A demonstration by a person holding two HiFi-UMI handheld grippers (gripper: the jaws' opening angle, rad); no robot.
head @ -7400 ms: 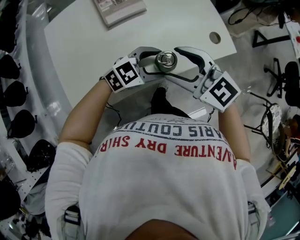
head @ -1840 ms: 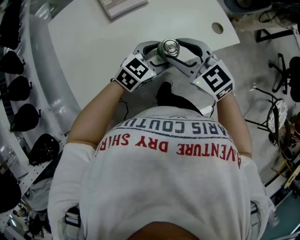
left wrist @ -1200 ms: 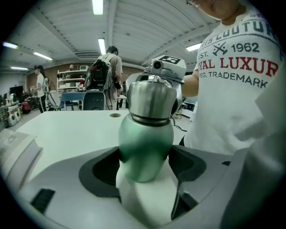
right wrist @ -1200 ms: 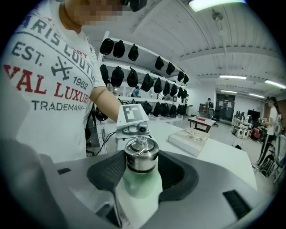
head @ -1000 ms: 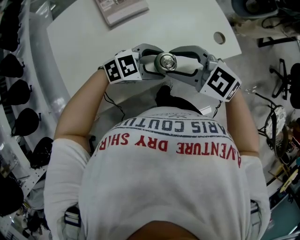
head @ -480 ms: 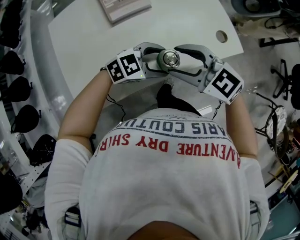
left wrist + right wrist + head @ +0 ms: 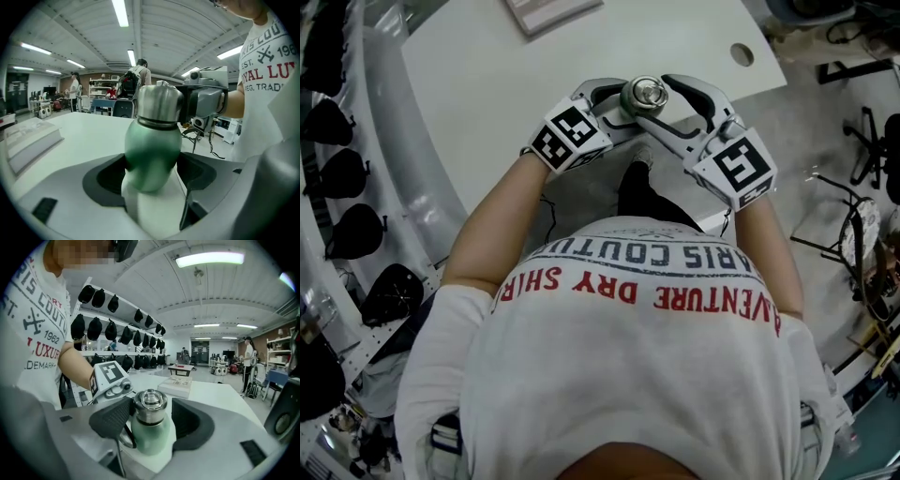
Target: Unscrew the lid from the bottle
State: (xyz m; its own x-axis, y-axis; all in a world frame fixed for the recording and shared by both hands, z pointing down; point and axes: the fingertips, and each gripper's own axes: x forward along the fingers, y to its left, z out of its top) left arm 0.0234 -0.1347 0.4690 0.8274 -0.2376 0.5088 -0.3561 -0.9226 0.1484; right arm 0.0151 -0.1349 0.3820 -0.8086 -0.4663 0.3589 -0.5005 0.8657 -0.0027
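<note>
Bottle (image 7: 152, 152), pale green with a steel lid (image 7: 150, 405), stands upright between our two grippers, over the near edge of the white table (image 7: 478, 84). We cannot tell whether its base rests there.

Far to the left of the left gripper (image 7: 153, 168), black caps (image 7: 333, 131) hang in a row. A book (image 7: 551, 11) lies on the table beyond that gripper, well apart from it.

We hold the left gripper low on the bottle. Its dark pads (image 7: 108, 174) press the green body from both sides, below the lid, so it is clamped on the bottle. Its marker cube (image 7: 572, 137) sits at our left wrist. The lid rises above those jaws, seated on the neck.

From the right, the right gripper (image 7: 152, 420) reaches in higher, its jaws level with the lid. They have just been opening. The lid stands between them: the pad nearer our body (image 7: 112, 420) is at the steel or just beside it, while the far pad (image 7: 193, 422) stands clear, with a gap showing. This gripper is open and grips nothing.

Seen from above, the two grippers meet at the bottle from opposite sides, the lid's round top showing between their jaws.
</note>
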